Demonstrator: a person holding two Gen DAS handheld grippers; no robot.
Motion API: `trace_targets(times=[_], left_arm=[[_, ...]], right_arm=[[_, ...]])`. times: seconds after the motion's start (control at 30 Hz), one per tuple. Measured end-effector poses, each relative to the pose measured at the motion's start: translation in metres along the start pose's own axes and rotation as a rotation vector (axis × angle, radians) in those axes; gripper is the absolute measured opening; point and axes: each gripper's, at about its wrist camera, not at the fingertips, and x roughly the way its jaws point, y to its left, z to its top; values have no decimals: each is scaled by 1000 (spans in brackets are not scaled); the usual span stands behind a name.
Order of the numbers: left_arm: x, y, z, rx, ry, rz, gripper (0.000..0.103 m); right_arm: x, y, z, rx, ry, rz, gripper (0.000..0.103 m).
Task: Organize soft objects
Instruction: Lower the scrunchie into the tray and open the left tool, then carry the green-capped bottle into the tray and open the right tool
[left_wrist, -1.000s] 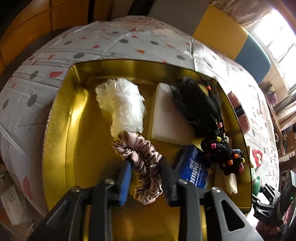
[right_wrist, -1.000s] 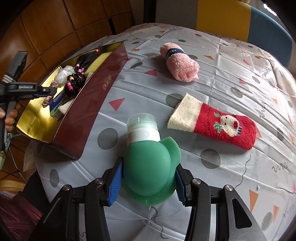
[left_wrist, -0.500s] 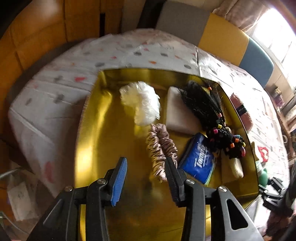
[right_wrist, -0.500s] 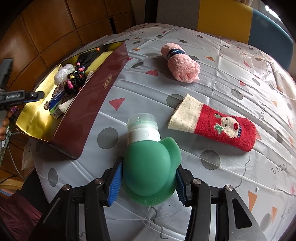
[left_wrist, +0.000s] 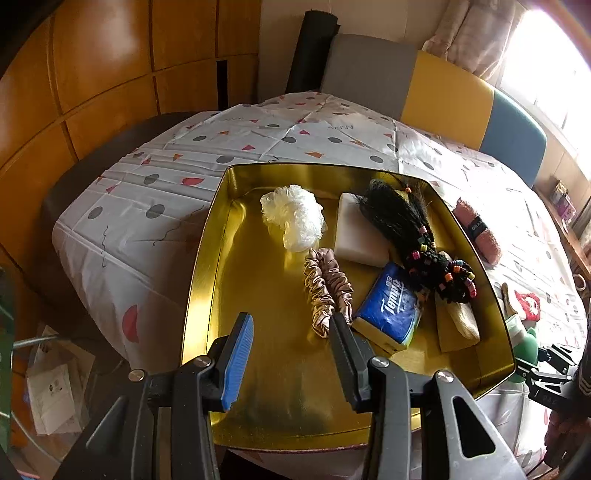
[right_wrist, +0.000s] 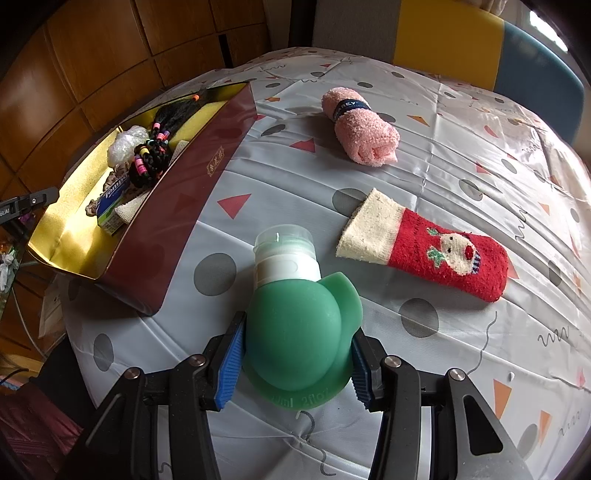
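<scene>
Gold-lined rectangular tin box (left_wrist: 207, 280) with soft contents

Held inside: black braided hairpiece (left_wrist: 413, 229), white foam block (left_wrist: 354, 236), blue tissue packet (left_wrist: 391, 306), crumpled clear plastic (left_wrist: 295, 218), pink satin scrunchie (left_wrist: 327, 291). Left gripper (left_wrist: 291, 354) is parted, empty; right gripper (right_wrist: 295, 363) is clamped on green silicone bottle (right_wrist: 295, 332).

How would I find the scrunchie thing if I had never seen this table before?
Look for the big gold tray at the edge of the spotted tablecloth. Near its middle, just below the crumpled clear plastic bag and left of the blue tissue pack, lies the pink satin scrunchie. It is the only shiny, ruffled loop of fabric there.
</scene>
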Motion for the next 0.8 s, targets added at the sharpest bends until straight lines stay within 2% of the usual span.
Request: trace_targets(times=[0.33,0.57,0.7,0.8], left_arm=[[-10,7,-5,6,-34,-17,43],[-8,21,-9,-26,-28,-24,43],[-12,34,-6,-62,-48,-22,43],[-17,45,-3,-88,-64,-8,43]], right_arm=[[-6,2,0,53,-1,-32,46],[-36,4,9,87,-72,-31,46],[-57,25,28,50,-140,11,46],[-64,57,47,-18,-177,114,46]])
